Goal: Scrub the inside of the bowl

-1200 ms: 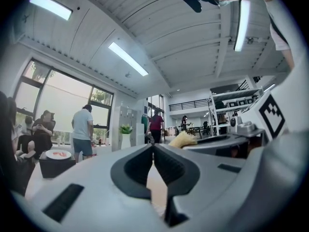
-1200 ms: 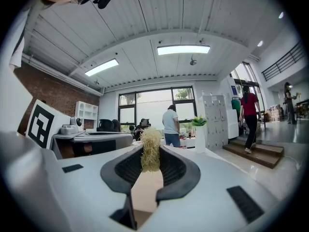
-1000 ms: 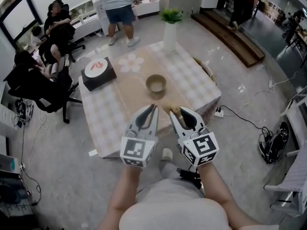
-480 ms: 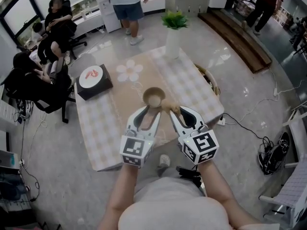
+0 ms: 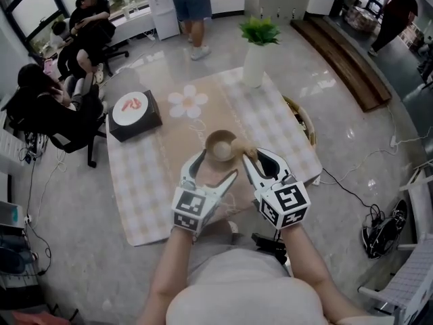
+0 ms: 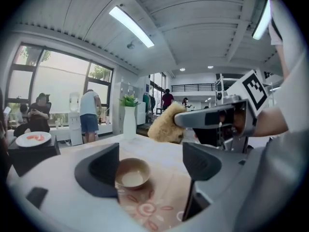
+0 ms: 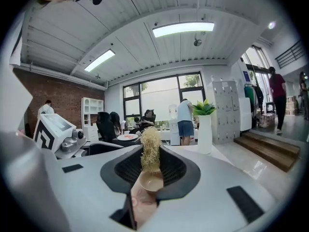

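From the head view, the counter [image 5: 145, 181] wore a checked cloth with a tan runner down its middle. At the far edge stood a white vase [image 5: 254, 66] holding a green plant. At the far left a black box [image 5: 139, 119] carried a white plate [image 5: 130, 104] with something red on it. A flower-shaped mat [image 5: 187, 102] lay between the two, and a woven basket [image 5: 304, 120] showed just past the right edge. Seated people [image 5: 47, 93] crowded the floor on the left, and another person [image 5: 191, 2] stood beyond the counter.

The bowl [image 5: 220, 144] sat upright on the runner, pale inside. My left tool [image 5: 216, 165] reached toward it from the near side. My right tool [image 5: 252, 157] held a straw-coloured scrubber [image 5: 244, 152] at the bowl's near right rim. I could not tell whether the two touched.

In the left gripper view my left tool's jaws had just been opening and stood wide apart, pinching nothing. The bowl showed in the gap, closer to the left jaw, resting farther off on the counter. It had a pale patch at its bottom, though I could not tell if that was liquid or glaze. The right tool came in from the right, with the scrubber above and right of the bowl.

In the right gripper view both jaws were clamped on the scrubber, which stood up between them. The bowl showed just below it, partly hidden by the jaws. The vase rose to the right and my left tool's marker cube sat at the left.
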### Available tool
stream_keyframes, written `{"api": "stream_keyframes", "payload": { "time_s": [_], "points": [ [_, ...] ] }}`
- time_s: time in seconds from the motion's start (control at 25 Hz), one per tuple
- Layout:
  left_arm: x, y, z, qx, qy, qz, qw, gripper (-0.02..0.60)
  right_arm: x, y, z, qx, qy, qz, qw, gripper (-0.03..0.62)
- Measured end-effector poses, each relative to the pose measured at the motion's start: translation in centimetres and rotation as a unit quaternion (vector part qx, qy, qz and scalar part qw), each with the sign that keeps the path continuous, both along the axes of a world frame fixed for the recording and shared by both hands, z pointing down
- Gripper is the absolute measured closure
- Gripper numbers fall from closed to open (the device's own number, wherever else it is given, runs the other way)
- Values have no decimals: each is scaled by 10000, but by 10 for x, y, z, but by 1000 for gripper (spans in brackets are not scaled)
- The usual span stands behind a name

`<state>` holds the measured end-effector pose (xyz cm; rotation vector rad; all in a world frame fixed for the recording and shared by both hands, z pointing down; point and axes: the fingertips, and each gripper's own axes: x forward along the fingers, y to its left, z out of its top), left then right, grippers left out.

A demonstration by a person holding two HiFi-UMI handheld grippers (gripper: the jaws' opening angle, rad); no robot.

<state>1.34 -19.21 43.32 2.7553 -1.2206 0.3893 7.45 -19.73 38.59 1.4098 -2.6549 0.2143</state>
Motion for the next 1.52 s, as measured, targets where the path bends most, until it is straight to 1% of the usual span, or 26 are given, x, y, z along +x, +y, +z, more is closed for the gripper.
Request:
{"api": "stream_keyframes", "payload": {
  "time_s": [0.12, 0.36, 0.56, 0.76, 1.0, 1.12, 1.32, 1.52],
  "points": [
    [-2, -10, 12, -71, -118, -30, 9999, 181, -1, -10, 7, -71, 18, -45, 10000, 503],
    [-5, -31, 35, -235, -345, -50, 9991, 173, -3, -28, 20, -183, 101, -98, 9997, 502],
    [-6, -45, 56, -447, -523, -9, 9976, 169, -5, -47, 26, -251, 136, -126, 9995, 502],
    [-8, -57, 77, -621, -734, 57, 9954, 166, -7, -62, 33, -312, 154, -133, 9993, 502],
    [-6, -65, 102, -861, -971, 271, 9912, 163, -13, -78, 43, -426, 187, -159, 9988, 502],
    [-8, -67, 116, -984, -1104, 243, 9887, 163, -13, -85, 45, -483, 167, -157, 9986, 502],
    [-6, -70, 126, -999, -1349, 302, 9853, 163, -14, -91, 50, -543, 223, -198, 9981, 502],
    [-5, -74, 129, -1002, -1390, 316, 9847, 163, -15, -94, 53, -593, 243, -243, 9976, 502]
  ]
}}
